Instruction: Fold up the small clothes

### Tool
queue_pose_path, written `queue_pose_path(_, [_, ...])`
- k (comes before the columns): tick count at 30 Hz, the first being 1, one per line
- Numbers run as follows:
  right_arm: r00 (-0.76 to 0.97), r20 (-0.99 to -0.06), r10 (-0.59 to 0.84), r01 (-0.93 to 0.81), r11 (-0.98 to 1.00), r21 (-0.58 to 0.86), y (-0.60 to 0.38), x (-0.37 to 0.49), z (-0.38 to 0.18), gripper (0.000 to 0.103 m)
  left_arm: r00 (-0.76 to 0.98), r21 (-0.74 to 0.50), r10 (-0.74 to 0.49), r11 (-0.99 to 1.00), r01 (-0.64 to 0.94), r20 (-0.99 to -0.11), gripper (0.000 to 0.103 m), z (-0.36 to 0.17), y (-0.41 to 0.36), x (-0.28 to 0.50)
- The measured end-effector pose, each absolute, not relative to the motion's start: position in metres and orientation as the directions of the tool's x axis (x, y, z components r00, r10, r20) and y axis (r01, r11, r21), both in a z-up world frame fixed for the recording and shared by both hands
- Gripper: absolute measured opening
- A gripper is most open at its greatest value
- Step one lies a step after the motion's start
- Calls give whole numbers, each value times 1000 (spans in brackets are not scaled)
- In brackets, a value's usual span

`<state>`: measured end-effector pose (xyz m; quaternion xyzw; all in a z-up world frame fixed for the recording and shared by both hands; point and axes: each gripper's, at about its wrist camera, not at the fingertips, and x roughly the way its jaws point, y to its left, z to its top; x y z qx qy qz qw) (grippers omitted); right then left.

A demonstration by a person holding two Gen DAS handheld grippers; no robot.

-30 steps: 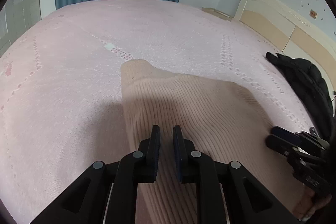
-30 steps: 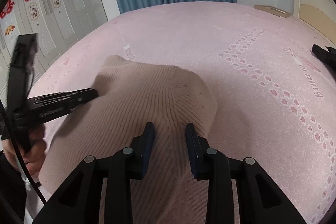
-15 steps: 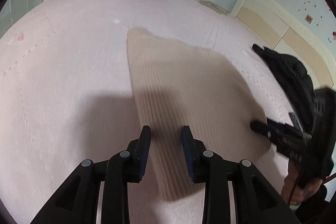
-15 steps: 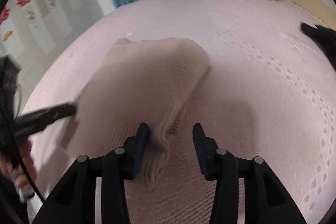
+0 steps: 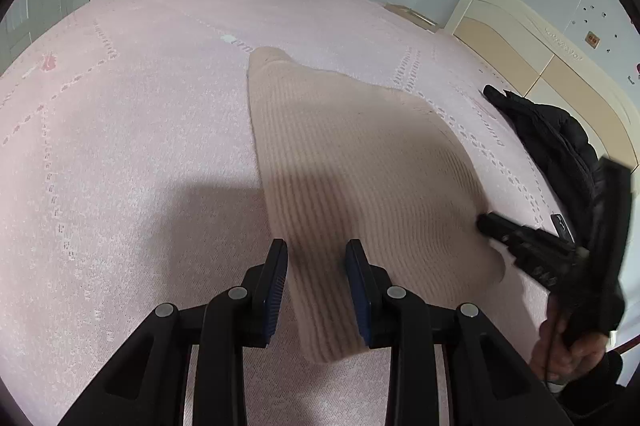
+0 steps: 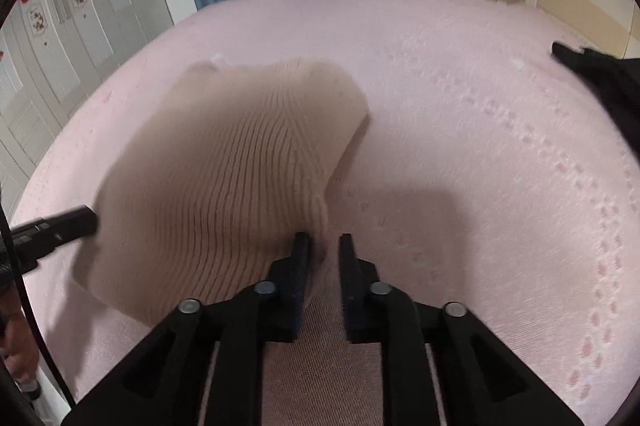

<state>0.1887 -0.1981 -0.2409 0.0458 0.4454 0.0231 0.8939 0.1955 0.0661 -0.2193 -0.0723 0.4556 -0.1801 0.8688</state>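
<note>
Both grippers are at the near corners of the beige ribbed sweater (image 5: 360, 178), which lies folded flat on the pink bedspread (image 5: 120, 146). On my left gripper (image 5: 316, 270) the jaws stand apart, and the near left corner of the sweater lies between them, but the pads do not press on it. On my right gripper (image 6: 324, 246) the jaws are closing; the near right edge of the knit bunches up against the inner finger (image 6: 300, 254), and I cannot tell whether any cloth is really caught between the pads.

I see these risks. If the right jaws close only on the outer rib, or on nothing, the corner can slip out when I lift, and the fold will come crooked. If they bite too deep, they may take the bedspread together with the sweater (both are soft and nearly the same tone), and the cover will be dragged up. The left jaws are open over thick layers; closing on only the top layer would open the fold instead of carrying it. Pulling with one hand before the other has a grip would turn the whole piece on the bed.

A black jacket (image 5: 560, 142) lies well apart on the right side of the bed, so it should not interfere.
</note>
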Motion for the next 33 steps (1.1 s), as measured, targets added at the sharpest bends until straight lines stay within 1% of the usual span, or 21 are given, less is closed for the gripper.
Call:
queue_pose_path(1, [616, -783, 85, 7, 993, 114, -200, 188, -234, 22, 521, -290, -378, 925, 246, -765, 29, -219, 65, 195])
queue_pose_path(3, [645, -757, 99, 16, 990, 143, -202, 188, -222, 24, 521, -290, -374, 927, 240, -767, 29, -219, 64, 194])
queue_pose_path(6, [654, -749, 105, 29, 986, 164, -199, 196, -218, 25, 521, -287, -369, 929, 234, -770, 29, -218, 62, 195])
queue_pose_path(11, [599, -796, 87, 39, 990, 137, -196, 210, -238, 27, 522, -262, -352, 935, 240, -777, 30, -219, 58, 196])
queue_pose_path(16, [614, -784, 95, 38, 988, 150, -201, 204, -228, 31, 519, -271, -355, 934, 233, -778, 31, -219, 60, 197])
queue_pose_path(18, [611, -786, 95, 47, 987, 155, -202, 203, -227, 31, 510, -294, -360, 933, 210, -781, 36, -220, 63, 198])
queue_pose_path(20, [580, -810, 87, 51, 989, 142, -201, 204, -231, 31, 485, -336, -383, 924, 184, -786, 40, -224, 65, 196])
queue_pose_path(21, [574, -814, 84, 52, 989, 139, -201, 203, -232, 31, 466, -347, -392, 920, 183, -793, 40, -227, 65, 193])
queue_pose_path(25, [551, -830, 84, 78, 985, 151, -211, 190, -227, 31, 472, -320, -371, 929, 188, -800, 40, -224, 66, 175])
queue_pose_path(28, [559, -827, 62, 90, 987, 135, -214, 179, -212, 31, 479, -305, -354, 935, 180, -803, 40, -211, 68, 163])
queue_pose_path(31, [576, -816, 61, 110, 982, 151, -220, 165, -183, 32, 504, -283, -335, 942, 179, -797, 40, -187, 68, 152])
queue_pose_path(33, [580, -813, 58, 119, 981, 154, -221, 159, -166, 36, 533, -262, -311, 950, 168, -787, 40, -164, 67, 143])
